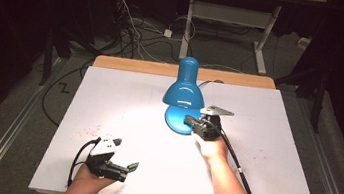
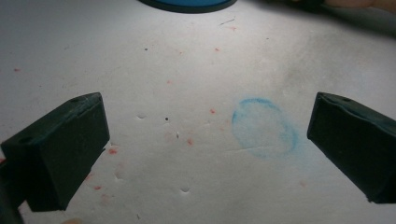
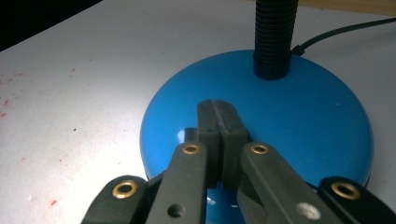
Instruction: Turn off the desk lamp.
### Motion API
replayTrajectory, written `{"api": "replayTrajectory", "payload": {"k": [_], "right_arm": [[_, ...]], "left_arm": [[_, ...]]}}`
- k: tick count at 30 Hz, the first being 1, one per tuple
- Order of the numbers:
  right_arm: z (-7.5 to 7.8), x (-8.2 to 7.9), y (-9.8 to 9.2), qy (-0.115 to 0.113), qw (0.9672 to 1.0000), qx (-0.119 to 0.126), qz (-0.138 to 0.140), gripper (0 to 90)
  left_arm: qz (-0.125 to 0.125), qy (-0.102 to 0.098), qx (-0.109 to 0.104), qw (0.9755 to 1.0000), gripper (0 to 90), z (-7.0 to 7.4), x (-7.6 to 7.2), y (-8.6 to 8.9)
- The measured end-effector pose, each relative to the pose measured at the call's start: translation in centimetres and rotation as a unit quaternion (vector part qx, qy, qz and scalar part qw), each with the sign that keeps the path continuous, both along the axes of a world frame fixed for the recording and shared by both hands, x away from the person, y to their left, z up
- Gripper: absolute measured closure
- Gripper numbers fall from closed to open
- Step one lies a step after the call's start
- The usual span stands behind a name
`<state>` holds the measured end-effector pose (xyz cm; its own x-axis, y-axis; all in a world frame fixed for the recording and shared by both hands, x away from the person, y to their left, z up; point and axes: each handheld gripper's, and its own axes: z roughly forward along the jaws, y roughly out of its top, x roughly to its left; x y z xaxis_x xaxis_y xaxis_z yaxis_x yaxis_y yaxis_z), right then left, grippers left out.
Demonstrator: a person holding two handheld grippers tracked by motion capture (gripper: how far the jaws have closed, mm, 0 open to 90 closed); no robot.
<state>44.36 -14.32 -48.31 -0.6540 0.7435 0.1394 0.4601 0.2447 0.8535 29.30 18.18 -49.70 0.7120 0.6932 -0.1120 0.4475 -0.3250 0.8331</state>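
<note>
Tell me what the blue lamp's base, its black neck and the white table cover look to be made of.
Lamp base: smooth, glossy blue, probably painted metal or hard plastic; it shows sharp highlights. Neck: black and matte, closely ribbed, likely flexible corrugated plastic or rubber sleeving. Table cover: matte white sheet, apparently paper or card; it carries small dents, red specks and a rubbed blue ring stain.
</note>
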Motion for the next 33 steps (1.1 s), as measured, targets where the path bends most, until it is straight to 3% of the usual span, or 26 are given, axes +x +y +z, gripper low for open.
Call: {"api": "replayTrajectory", "payload": {"k": [22, 33], "right_arm": [[-0.1, -0.1, 0.3, -0.013, 0.9997, -0.016, -0.012, 90.0], [1.2, -0.4, -0.4, -0.020, 0.9996, -0.012, -0.018, 90.0]], "left_arm": [[-0.001, 0.000, -0.001, 1.0000, 0.0, 0.0, 0.0, 0.0], [-0.003, -0.001, -0.001, 1.0000, 0.0, 0.0, 0.0, 0.0]]}}
